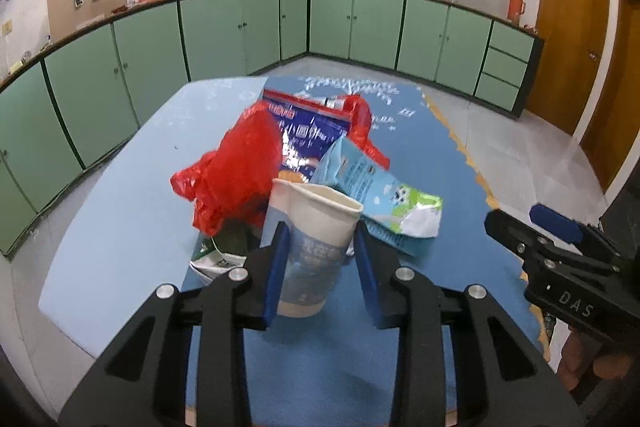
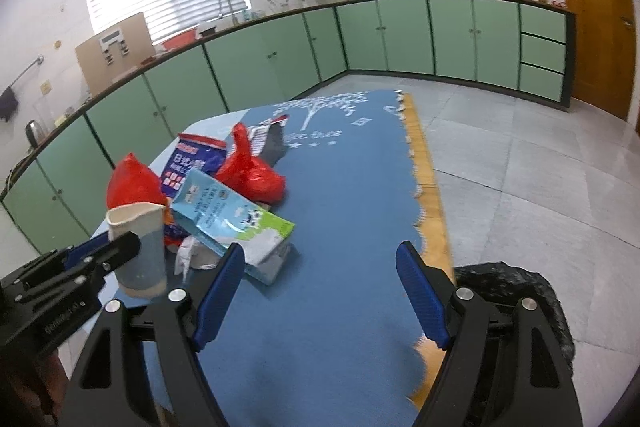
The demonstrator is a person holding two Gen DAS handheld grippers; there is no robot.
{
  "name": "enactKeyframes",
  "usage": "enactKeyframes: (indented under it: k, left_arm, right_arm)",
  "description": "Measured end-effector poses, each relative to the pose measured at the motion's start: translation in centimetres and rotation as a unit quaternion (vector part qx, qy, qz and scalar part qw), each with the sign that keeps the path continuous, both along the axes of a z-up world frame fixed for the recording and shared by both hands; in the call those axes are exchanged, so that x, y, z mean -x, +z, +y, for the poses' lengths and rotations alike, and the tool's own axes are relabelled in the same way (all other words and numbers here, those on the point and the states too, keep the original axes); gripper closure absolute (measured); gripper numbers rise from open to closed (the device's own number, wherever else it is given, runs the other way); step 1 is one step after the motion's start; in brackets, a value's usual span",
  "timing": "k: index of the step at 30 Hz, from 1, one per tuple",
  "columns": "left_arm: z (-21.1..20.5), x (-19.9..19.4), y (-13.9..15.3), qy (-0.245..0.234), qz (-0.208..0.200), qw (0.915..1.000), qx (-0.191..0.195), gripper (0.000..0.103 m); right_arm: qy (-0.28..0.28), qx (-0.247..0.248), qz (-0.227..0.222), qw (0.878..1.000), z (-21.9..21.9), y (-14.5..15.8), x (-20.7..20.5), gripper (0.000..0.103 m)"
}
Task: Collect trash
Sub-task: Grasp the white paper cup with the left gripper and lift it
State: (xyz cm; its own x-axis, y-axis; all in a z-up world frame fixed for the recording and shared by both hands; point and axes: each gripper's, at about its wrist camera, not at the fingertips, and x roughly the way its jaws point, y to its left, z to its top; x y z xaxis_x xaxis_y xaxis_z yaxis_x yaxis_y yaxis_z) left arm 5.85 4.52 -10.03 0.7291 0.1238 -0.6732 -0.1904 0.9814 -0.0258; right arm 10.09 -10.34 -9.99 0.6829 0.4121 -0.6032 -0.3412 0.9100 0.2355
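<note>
A pile of trash lies on a blue cloth (image 1: 320,359) on the table. My left gripper (image 1: 320,251) is shut on a squashed paper cup (image 1: 314,247), which also shows in the right wrist view (image 2: 140,247). Behind the cup lie a red plastic bag (image 1: 236,167), a blue snack bag (image 1: 308,131), a light blue milk carton (image 1: 380,199) and a small green carton (image 1: 218,255). My right gripper (image 2: 320,267) is open and empty over the bare cloth, right of the milk carton (image 2: 232,219). It also shows at the right of the left wrist view (image 1: 556,239).
A black trash bag (image 2: 516,287) sits beside the table's right edge, below my right gripper. Green cabinets (image 1: 224,35) run around the room. A wooden door (image 1: 572,59) stands at the right. Grey floor tiles (image 2: 540,167) lie right of the table.
</note>
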Motion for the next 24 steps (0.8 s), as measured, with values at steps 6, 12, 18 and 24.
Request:
enactKeyframes:
  k: [6,12,18,24]
  left_arm:
    - [0.9,-0.9,-1.4,0.013,0.023,0.9996,-0.003,0.066]
    - [1.1,-1.1,-1.6,0.017,0.018,0.9997,0.0,0.072]
    - [1.8,-0.4,0.1,0.018,-0.022,0.9995,0.013,0.076]
    - [2.0,-1.0,-0.6,0.008,-0.018,0.9997,0.011,0.076]
  right_arm:
    - [0.004,0.002,0.009,1.0,0.7,-0.6,-0.4,0.026]
    - [0.008,-0.001,0.019,1.0,0.9,-1.2,-1.0,0.026]
    - [0.037,-0.002,0.021,0.999,2.3,-1.6,-1.6,0.026]
    - [0.057,0.011,0.033,0.998,3.8,-2.5,-2.4,0.025]
